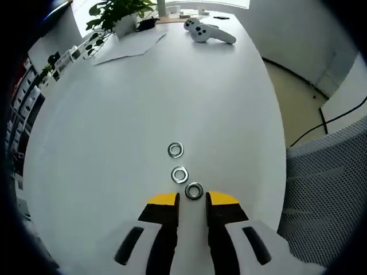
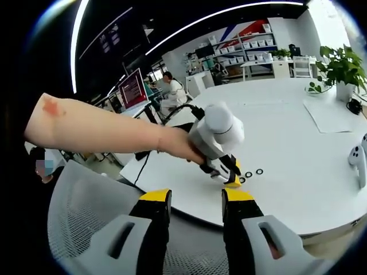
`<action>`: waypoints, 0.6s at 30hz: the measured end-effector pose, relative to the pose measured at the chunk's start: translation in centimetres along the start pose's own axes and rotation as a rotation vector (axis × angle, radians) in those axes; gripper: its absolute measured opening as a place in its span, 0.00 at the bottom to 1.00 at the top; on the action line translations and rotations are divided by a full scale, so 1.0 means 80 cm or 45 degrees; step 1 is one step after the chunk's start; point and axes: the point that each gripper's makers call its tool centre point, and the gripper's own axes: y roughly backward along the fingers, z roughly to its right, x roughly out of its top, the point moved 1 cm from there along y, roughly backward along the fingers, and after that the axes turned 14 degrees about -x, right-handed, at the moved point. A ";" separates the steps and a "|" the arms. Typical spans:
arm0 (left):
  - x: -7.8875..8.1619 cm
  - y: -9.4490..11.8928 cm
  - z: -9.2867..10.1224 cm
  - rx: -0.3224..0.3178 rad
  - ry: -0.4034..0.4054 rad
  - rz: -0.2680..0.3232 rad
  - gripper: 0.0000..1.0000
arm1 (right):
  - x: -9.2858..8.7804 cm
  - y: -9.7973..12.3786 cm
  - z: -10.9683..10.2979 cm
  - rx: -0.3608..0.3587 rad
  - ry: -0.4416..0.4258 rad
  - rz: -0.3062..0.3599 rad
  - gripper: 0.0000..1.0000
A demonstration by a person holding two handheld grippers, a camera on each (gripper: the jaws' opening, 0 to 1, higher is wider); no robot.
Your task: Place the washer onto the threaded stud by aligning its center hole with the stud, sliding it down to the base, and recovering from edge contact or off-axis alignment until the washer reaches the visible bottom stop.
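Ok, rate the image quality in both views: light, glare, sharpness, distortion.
Left gripper view: even bright light, the white table slightly washed out, the three washers sharp with faint shadows, edges bowed by fisheye. Right gripper view: dark ceiling with glaring light strips, the left gripper sharp, the room curved.

three washers (image 1: 185, 169) in a row, two white controllers (image 1: 209, 31), one potted plant (image 1: 117, 14), one paper sheet (image 1: 129, 46)

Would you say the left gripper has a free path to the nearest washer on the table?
Probably yes: the left gripper is open, the nearest washer lies flat just ahead of its tips, and nothing stands between them.
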 end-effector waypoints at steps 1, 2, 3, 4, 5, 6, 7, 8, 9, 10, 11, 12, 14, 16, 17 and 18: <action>0.001 0.000 0.000 -0.001 0.003 0.000 0.16 | 0.000 0.000 0.000 0.001 0.000 0.000 0.38; 0.000 0.000 0.000 -0.001 0.006 -0.001 0.16 | 0.000 0.000 0.000 0.002 0.001 0.000 0.38; 0.000 0.000 0.000 -0.001 0.006 -0.002 0.16 | 0.000 0.000 -0.001 0.003 0.002 0.000 0.38; 0.000 -0.001 0.000 0.000 0.002 -0.005 0.16 | 0.000 0.000 -0.001 0.003 0.002 0.001 0.38; 0.000 -0.001 0.001 0.000 -0.001 -0.006 0.16 | 0.000 0.000 -0.001 0.003 0.002 0.001 0.38; 0.000 -0.001 0.001 0.000 -0.008 -0.009 0.15 | 0.000 0.000 -0.001 0.004 0.002 0.002 0.37; 0.000 -0.001 0.001 -0.003 -0.016 -0.012 0.15 | 0.000 0.000 -0.001 0.005 0.002 0.001 0.37; 0.000 -0.002 0.002 -0.007 -0.027 -0.016 0.14 | 0.000 0.000 -0.001 0.005 0.002 0.001 0.37; 0.001 -0.002 0.003 -0.008 -0.033 -0.018 0.13 | 0.000 0.000 -0.001 0.005 0.003 0.001 0.37; 0.002 -0.003 0.004 -0.007 -0.033 -0.018 0.13 | 0.000 -0.001 -0.001 0.006 0.005 -0.002 0.37; 0.002 -0.003 0.005 -0.005 -0.048 -0.025 0.12 | 0.000 -0.001 -0.001 0.007 0.006 -0.004 0.37; 0.002 -0.003 0.005 -0.008 -0.065 -0.031 0.12 | 0.000 -0.001 -0.001 0.008 0.007 -0.005 0.37; 0.003 -0.004 0.005 -0.007 -0.070 -0.044 0.11 | -0.001 -0.001 -0.002 0.009 0.006 -0.005 0.37; 0.003 -0.004 0.008 0.004 -0.086 -0.067 0.10 | 0.000 0.000 -0.001 0.008 0.004 -0.005 0.37; 0.003 -0.004 0.008 0.011 -0.107 -0.075 0.10 | 0.000 0.000 -0.001 0.008 0.003 -0.004 0.37; 0.003 -0.005 0.008 0.016 -0.117 -0.076 0.10 | 0.000 0.000 -0.001 0.007 0.003 -0.005 0.37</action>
